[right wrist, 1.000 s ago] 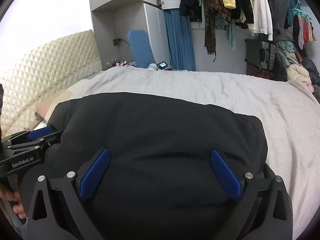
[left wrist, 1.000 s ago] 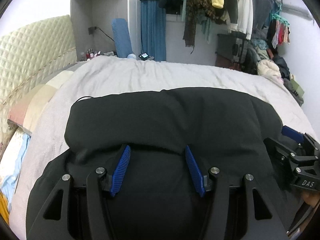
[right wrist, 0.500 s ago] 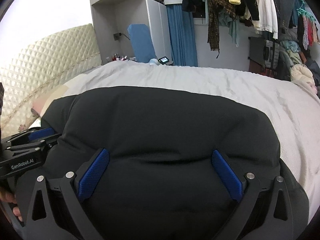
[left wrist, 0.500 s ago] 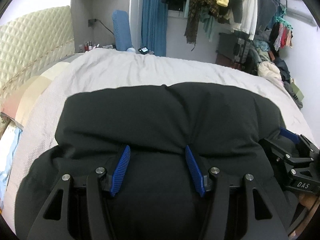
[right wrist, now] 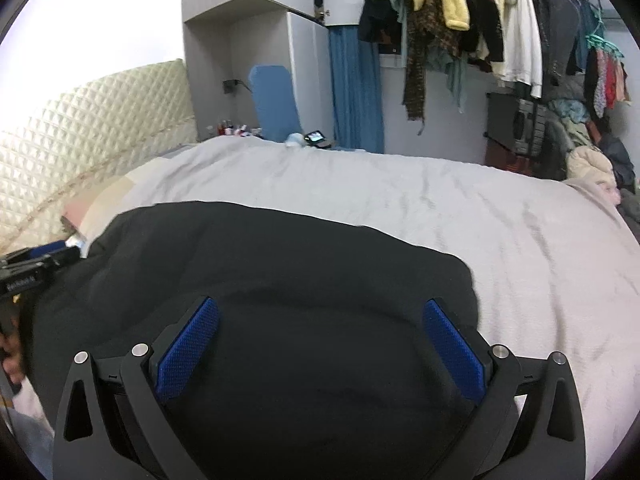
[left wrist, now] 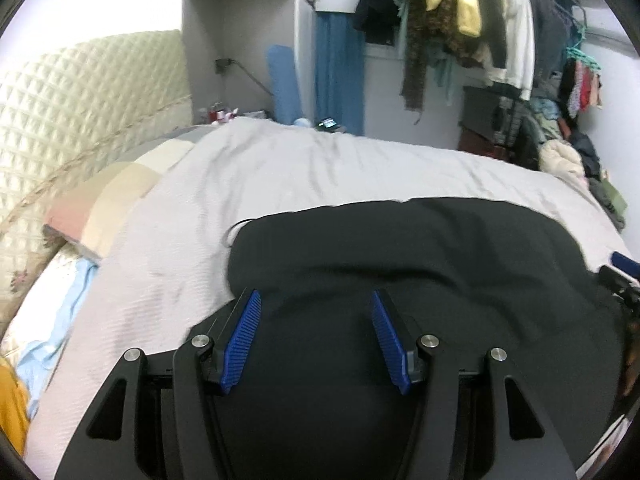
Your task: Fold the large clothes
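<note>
A large black garment (left wrist: 420, 264) lies folded on the grey bedspread (left wrist: 320, 172); it also shows in the right wrist view (right wrist: 280, 280). My left gripper (left wrist: 316, 312) is open, its blue pads spread over the garment's near left part. My right gripper (right wrist: 320, 316) is open wide over the garment's near right part. Nothing is held between either pair of pads. Each gripper shows at the edge of the other's view: the right one (left wrist: 620, 276) and the left one (right wrist: 36, 264).
A quilted cream headboard (left wrist: 80, 112) and pillows (left wrist: 112, 196) stand at left. A rack of hanging clothes (right wrist: 480, 20) and piled clothes (right wrist: 588, 160) are at the far right. A blue chair (right wrist: 276, 104) and small items stand behind the bed.
Both grippers have pulled back and up from the garment. The garment's far edge has dropped and lies flatter, showing more bedspread beyond and to the left of it.
</note>
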`<state>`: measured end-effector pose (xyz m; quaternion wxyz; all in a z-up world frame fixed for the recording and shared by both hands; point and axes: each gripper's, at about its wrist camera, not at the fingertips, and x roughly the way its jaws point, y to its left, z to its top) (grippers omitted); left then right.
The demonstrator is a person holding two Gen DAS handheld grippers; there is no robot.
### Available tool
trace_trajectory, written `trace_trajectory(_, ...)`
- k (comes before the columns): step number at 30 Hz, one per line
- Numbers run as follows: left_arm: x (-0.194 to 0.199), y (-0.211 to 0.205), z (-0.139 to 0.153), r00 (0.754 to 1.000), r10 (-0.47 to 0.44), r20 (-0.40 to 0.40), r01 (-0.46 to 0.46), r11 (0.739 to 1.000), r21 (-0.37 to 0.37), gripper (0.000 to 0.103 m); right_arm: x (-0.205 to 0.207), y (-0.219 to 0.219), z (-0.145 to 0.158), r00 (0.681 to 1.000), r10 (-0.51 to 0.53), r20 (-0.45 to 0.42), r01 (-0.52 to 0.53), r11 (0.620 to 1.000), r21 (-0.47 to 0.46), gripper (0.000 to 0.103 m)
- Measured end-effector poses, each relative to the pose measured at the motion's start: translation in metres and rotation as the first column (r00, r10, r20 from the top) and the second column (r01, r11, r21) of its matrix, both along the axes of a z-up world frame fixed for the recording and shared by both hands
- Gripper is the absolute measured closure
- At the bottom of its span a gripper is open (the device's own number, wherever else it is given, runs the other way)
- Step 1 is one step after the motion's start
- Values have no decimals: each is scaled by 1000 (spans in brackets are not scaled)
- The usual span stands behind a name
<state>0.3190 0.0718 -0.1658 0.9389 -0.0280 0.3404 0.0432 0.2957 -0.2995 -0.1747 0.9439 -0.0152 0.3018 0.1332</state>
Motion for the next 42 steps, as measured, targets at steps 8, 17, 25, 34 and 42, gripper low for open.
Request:
trace_trajectory(8,13,17,-30,998,-5,-67,4,1000,-22,45,15,-14,-29,995,-35,-89,35,999,-1,0)
trace_trajectory(17,8,16,-32,998,22,-63,-24,999,-21,45,6,-12,-28,996,-58,-65,57,998,-17,0)
trace_trajectory(25,-31,7,11,1000,14,-24,-15,996,-84,19,-39,-23,9,998,-55,-40,58,995,81,0)
trace_trajectory(34,-102,-29,88,993,-55,105,65,993,-99,13,-103,-39,91,994,-63,91,50,989,138,0)
trace_trajectory(42,-171,-73,164,962,-126,244,142,989,-49,0,-170,-43,171,962,-50,268,10,989,146,0)
